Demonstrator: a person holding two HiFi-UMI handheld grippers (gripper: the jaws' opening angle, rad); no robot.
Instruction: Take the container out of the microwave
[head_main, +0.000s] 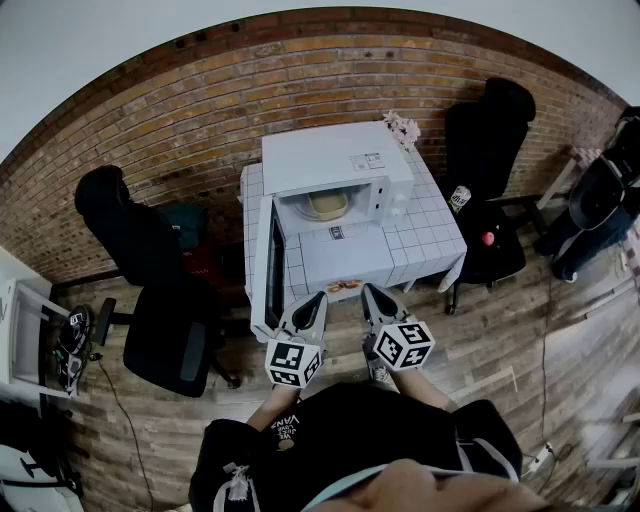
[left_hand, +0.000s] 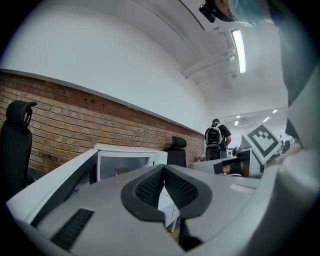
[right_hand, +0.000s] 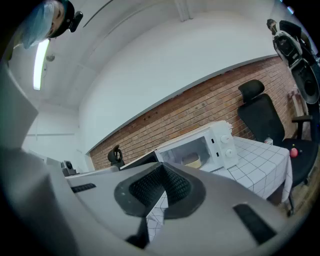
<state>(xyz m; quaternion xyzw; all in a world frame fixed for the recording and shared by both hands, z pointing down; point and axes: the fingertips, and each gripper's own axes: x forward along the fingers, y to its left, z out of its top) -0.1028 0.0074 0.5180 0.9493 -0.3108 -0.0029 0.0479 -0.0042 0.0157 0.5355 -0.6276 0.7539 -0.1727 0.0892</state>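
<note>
**Desk:** 2 grippers hover level just short of the front edge of the tiled table (head_main: 430, 225). The left gripper (head_main: 317, 298) and the right gripper (head_main: 369, 292) each have their jaws pressed together on nothing. Where is the container?

**Field:** The container (head_main: 326, 206), a beige bowl, sits inside the microwave (head_main: 335, 160), which stands toward the table's back edge. The door (head_main: 268, 262) is swung wide open along the table's left edge, so the way in looks clear.

**Desk:** So the reach comes first. How is it done well?

**Field:** Probably 1 gripper is enough. The right gripper seems to have the cleaner line, since the door stands on the left. Its jaws should part before they enter the cavity, wide enough to take the bowl's rim.

**Desk:** And the risk?

**Field:** Clipping the cavity frame, or tipping the bowl with a shallow grip. I would go in level, close on the near rim, lift slightly, then draw straight back toward the front edge.
</note>
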